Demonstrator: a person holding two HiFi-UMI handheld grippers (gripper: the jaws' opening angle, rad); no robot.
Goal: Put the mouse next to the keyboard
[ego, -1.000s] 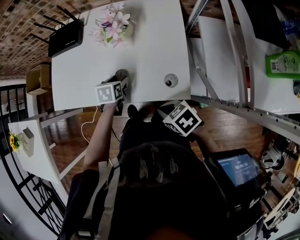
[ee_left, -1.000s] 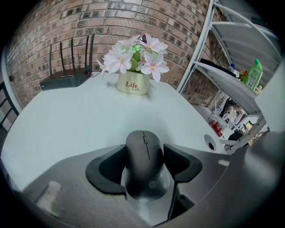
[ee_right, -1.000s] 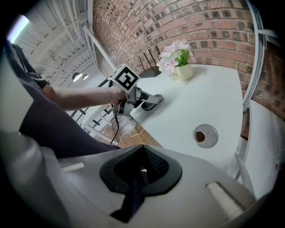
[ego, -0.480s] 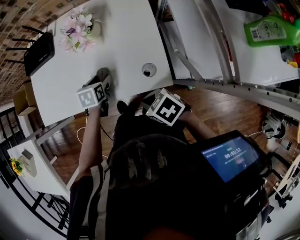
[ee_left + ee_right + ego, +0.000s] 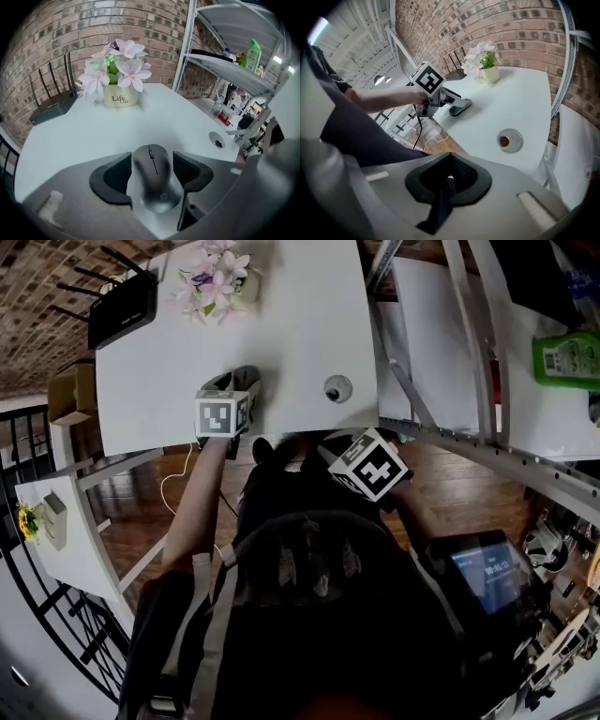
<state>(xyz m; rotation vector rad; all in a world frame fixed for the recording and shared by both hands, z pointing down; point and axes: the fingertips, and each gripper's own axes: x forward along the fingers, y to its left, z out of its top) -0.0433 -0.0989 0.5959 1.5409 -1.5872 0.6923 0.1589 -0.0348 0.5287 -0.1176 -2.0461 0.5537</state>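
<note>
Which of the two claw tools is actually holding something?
The left gripper: a dark mouse sits between its jaws. The right gripper has its jaws closed together, empty.

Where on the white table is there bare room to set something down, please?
The table is barest centrally, between the flower pot, the cable hole and the left gripper holding the mouse. Right of the pot is free too. The router and pot crowd the far-left corner.
</note>
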